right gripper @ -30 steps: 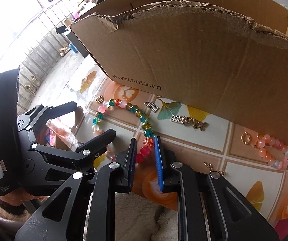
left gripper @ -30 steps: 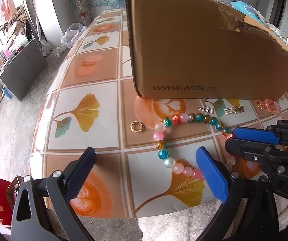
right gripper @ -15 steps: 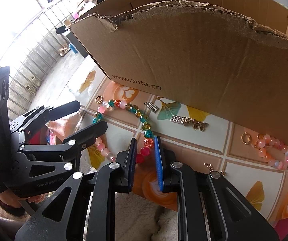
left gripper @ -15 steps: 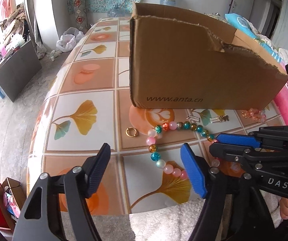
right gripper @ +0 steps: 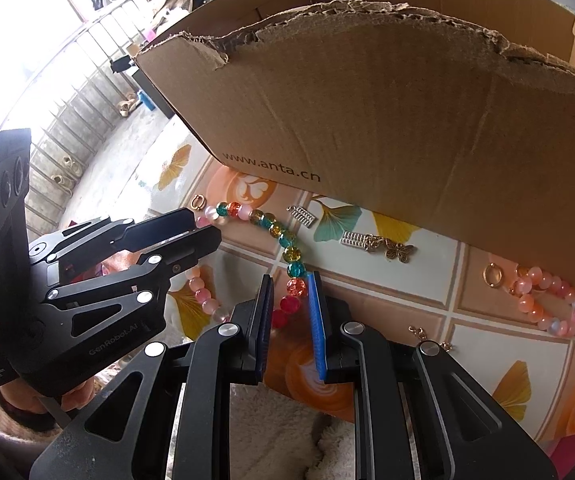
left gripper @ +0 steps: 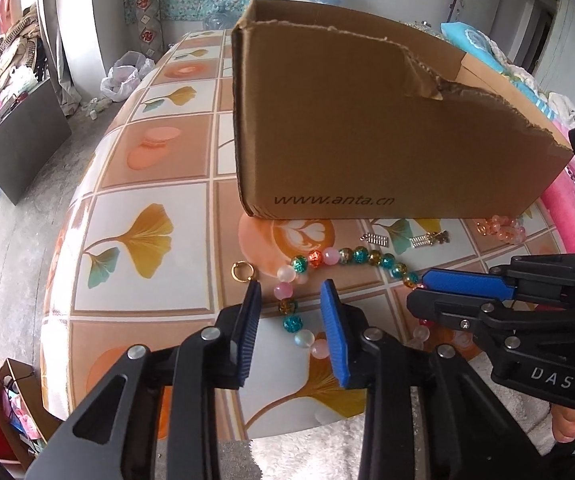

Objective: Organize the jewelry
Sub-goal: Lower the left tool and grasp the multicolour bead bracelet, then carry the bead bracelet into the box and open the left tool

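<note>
Landmark: the cardboard box [left gripper: 387, 120] stands on the tiled tablecloth [left gripper: 147, 184], its printed wall facing both cameras.
Bead necklace [left gripper: 351, 256]: lies on the cloth just in front of the box, curving from below the printed wall toward the near table edge.
Left gripper [left gripper: 290, 312]: jaws closing around the necklace's left stretch; beads sit between the blue pads, with a gap still showing on both sides.
Right gripper [right gripper: 290, 300]: jaws narrowly set, pinching the red beads at the necklace's other end.
Gold ring [left gripper: 241, 271]: in front of the box's left corner, beside the necklace.
Pink bracelet [right gripper: 547, 304]: by the box's right end.
Butterfly charm [right gripper: 399, 251]: just before the box wall.
</note>
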Tool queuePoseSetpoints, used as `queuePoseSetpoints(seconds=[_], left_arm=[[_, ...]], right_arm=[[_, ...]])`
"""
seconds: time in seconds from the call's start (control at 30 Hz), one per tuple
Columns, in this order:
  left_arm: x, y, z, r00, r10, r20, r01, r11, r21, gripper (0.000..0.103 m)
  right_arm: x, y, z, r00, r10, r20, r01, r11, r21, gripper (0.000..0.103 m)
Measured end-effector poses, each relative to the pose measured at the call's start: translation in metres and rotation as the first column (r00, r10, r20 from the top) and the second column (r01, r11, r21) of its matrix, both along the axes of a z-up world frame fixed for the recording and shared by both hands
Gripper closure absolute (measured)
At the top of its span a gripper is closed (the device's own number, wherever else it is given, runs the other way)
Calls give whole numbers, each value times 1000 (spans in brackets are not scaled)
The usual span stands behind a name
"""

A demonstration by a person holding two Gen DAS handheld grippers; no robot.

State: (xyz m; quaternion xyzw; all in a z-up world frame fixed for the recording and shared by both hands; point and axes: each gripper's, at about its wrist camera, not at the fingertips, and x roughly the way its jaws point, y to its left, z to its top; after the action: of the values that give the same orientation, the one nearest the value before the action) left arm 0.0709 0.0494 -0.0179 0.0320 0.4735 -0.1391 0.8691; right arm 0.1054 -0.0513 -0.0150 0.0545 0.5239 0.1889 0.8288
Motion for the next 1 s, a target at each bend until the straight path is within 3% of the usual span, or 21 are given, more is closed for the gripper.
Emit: queuePoseSetpoints(seconds=[0.1, 0.23, 0.33, 0.63, 1.0], left_arm=[[0, -7, -1, 1000, -11, 12, 11, 999, 37, 74], [-1, -12, -1, 999, -17, 30, 15, 997, 71, 84], [-2, -13, -1, 999, -17, 37, 14, 997, 74, 94], [-16, -5, 28, 998, -24, 53, 27, 999, -45, 94], [-36, 0, 110, 984, -87, 157, 121, 966, -226, 94]], right_arm=[[0, 0, 0, 1000, 1, 3, -1, 1000, -4, 87], [0, 1, 0, 1000, 2, 7, -1, 1000, -10, 87], [-2, 3, 0, 1000, -3, 17, 3, 1000, -25, 93], [-8, -16, 8, 1000, -18, -1, 19, 997, 80, 96], [-24, -39, 60, 997, -11, 73, -4, 979, 206, 96]])
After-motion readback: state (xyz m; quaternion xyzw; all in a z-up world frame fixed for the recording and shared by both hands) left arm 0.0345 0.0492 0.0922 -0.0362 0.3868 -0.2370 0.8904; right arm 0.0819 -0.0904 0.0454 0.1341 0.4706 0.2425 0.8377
